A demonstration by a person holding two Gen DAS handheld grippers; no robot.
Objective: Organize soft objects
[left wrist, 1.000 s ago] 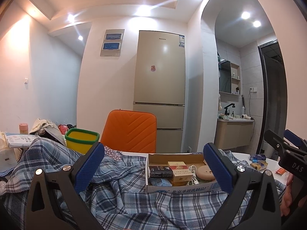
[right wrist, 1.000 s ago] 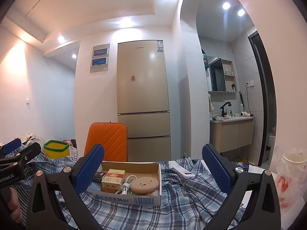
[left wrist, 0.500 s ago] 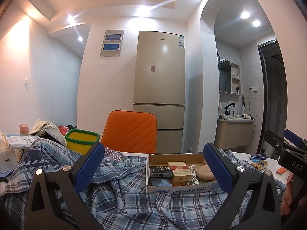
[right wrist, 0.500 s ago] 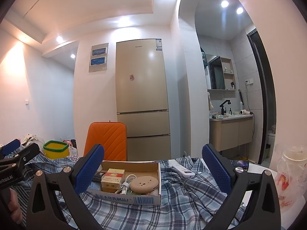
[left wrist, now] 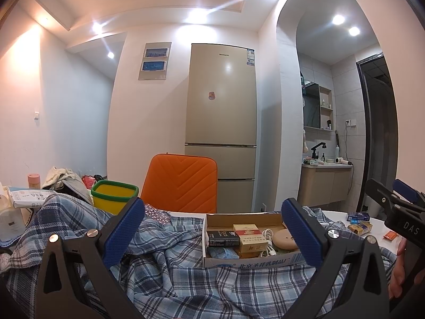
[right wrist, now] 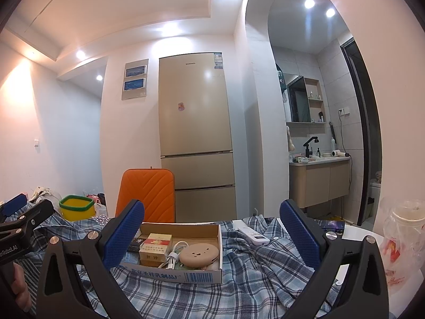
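Observation:
A blue and white plaid cloth (left wrist: 170, 271) lies crumpled over the table; it also shows in the right wrist view (right wrist: 252, 273). My left gripper (left wrist: 212, 231) is open and empty above the cloth. My right gripper (right wrist: 211, 230) is open and empty above it too. A shallow cardboard box (left wrist: 247, 261) with small packets, a cable and a round beige case sits on the cloth; it also shows in the right wrist view (right wrist: 186, 275). The right gripper shows at the right edge of the left wrist view (left wrist: 398, 210).
An orange chair (left wrist: 180, 183) stands behind the table, with a yellow bin (left wrist: 114, 195) to its left. A white remote (right wrist: 252, 235) lies on the cloth. A plastic-wrapped bottle (right wrist: 403, 236) stands at the right. Small packets (left wrist: 360, 223) lie on the white tabletop.
Both views shifted only slightly; the right wrist view rose a little. Both grippers stay open.

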